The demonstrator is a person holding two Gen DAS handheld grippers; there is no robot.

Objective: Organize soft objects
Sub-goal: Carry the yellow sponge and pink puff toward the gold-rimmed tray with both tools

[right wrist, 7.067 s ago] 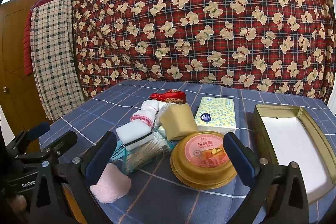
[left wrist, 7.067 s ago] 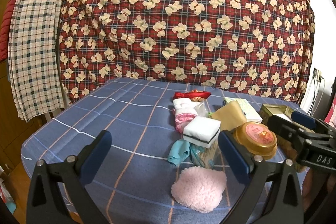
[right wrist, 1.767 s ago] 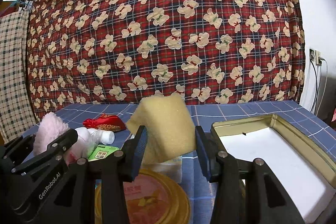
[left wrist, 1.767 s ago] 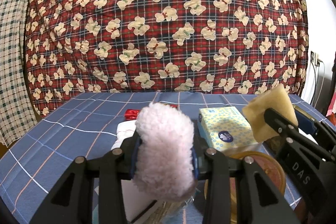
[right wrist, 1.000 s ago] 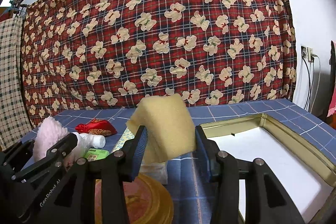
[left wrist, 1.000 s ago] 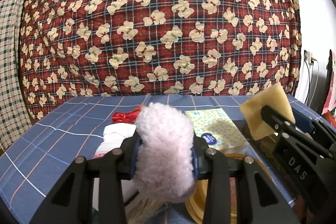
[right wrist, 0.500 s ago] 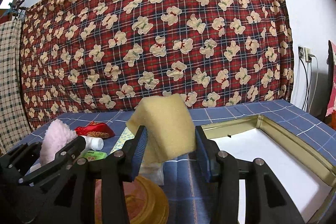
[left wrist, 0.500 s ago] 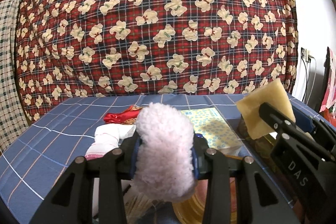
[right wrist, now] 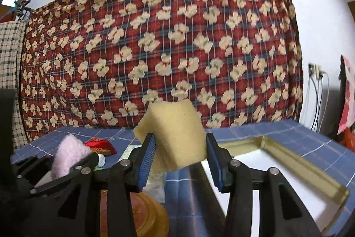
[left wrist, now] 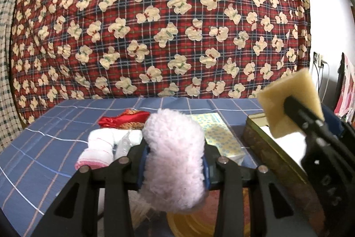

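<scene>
- Our left gripper [left wrist: 173,167] was clenched on the pink fluffy pad [left wrist: 174,161], held off the blue checked cloth [left wrist: 44,148].
- Our right gripper [right wrist: 180,164] was grasping the yellow sponge [right wrist: 175,132], also lifted clear of that cloth.
- We took the gold tin box [right wrist: 295,167] as our landmark: the sponge hung just left of its near corner, and the pink pad further left.
- Left of the box lay a dotted tissue pack [left wrist: 221,137], then a rolled white sock [left wrist: 102,146] and a red pouch [left wrist: 124,120] behind it.
- A round amber container [right wrist: 142,212] sat under both grippers, left of the box.
</scene>
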